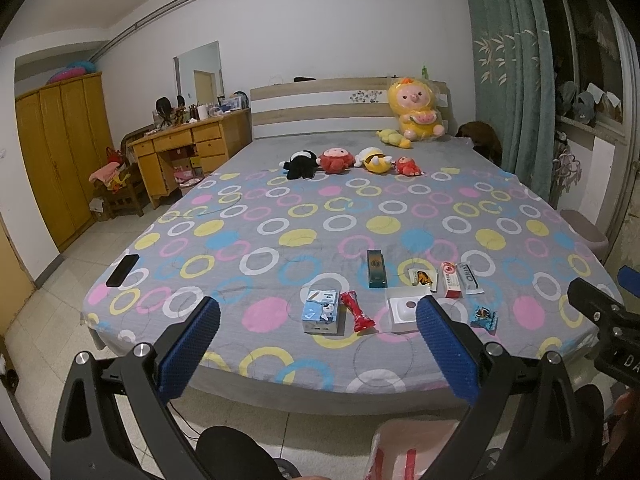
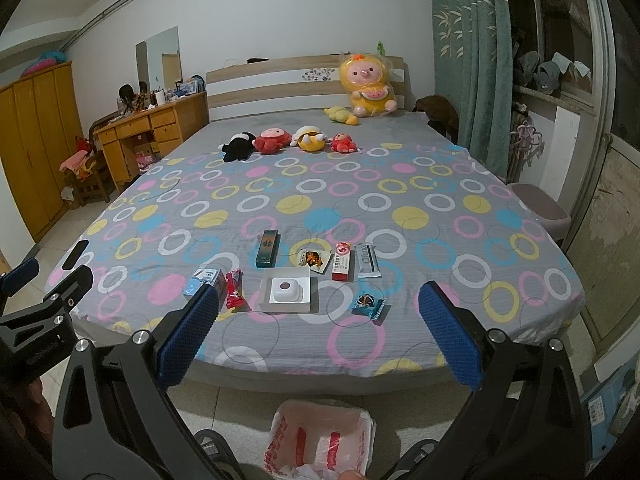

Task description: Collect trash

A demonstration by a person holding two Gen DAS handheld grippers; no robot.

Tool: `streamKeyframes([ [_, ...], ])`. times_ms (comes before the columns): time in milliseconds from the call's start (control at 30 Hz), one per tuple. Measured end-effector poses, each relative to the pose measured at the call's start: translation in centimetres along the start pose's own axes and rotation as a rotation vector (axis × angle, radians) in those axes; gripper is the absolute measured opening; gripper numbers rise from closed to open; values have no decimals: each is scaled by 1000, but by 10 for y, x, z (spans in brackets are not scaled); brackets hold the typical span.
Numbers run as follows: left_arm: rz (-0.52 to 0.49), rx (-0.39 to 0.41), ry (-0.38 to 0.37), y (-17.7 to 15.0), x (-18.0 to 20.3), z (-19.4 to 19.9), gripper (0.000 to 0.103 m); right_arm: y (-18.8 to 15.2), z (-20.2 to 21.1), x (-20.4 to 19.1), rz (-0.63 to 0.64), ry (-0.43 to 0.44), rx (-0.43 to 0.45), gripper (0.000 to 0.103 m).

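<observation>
Trash lies near the foot of the bed (image 2: 400, 344): a light blue carton (image 1: 321, 311) (image 2: 205, 280), a red wrapper (image 1: 357, 312) (image 2: 233, 290), a white open box (image 1: 402, 309) (image 2: 285, 289), a dark green box (image 1: 376, 268) (image 2: 268, 249), a snack packet (image 2: 313, 258), a red-white box (image 2: 343, 261), a grey sachet (image 2: 367, 260) and a blue wrapper (image 1: 484, 316) (image 2: 368, 305). A bin lined with a red-white bag (image 2: 320, 442) stands on the floor below. My left gripper (image 1: 318, 350) and right gripper (image 2: 318, 334) are open and empty, held short of the bed's foot.
Several plush toys (image 1: 352, 158) lie mid-bed, a big yellow one (image 1: 416, 110) at the headboard. A black phone (image 1: 123, 270) lies at the bed's left edge. A wooden desk (image 1: 188, 152) and wardrobe (image 1: 60, 152) stand left; a curtain (image 1: 508, 72) and stool (image 2: 540, 208) right.
</observation>
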State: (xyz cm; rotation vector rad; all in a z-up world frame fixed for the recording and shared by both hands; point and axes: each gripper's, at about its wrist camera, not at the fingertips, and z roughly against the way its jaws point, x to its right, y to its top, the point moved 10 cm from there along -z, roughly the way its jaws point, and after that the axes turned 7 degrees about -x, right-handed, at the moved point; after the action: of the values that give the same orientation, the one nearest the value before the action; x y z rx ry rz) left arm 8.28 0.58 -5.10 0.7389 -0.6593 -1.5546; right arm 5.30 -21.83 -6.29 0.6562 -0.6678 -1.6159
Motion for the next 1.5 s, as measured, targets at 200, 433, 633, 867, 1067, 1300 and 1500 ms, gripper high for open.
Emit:
streamKeyframes([
  [200, 6, -7, -11, 2, 4, 0, 96, -1, 2, 11, -4, -2, 1, 98],
  [433, 16, -43, -9, -5, -2, -16, 96, -7, -10, 19, -9, -18, -12, 98],
  [633, 25, -71, -1, -10, -13, -34, 96, -8, -28, 28, -1, -28, -33, 98],
  [867, 9, -130, 21, -26, -32, -75, 96, -8, -54, 51, -11, -67, -36, 98],
  [1067, 12, -176, 0, -33, -30, -121, 96, -17, -99, 63, -25, -41, -137, 98],
  [1300, -13, -194, -24, -37, -12, -182, 96, -32, -155, 86, -20, -79, -231, 98],
  [1500, -43, -261, -38, -51, 0, -245, 96, -46, -205, 106, -48, -78, -316, 98],
])
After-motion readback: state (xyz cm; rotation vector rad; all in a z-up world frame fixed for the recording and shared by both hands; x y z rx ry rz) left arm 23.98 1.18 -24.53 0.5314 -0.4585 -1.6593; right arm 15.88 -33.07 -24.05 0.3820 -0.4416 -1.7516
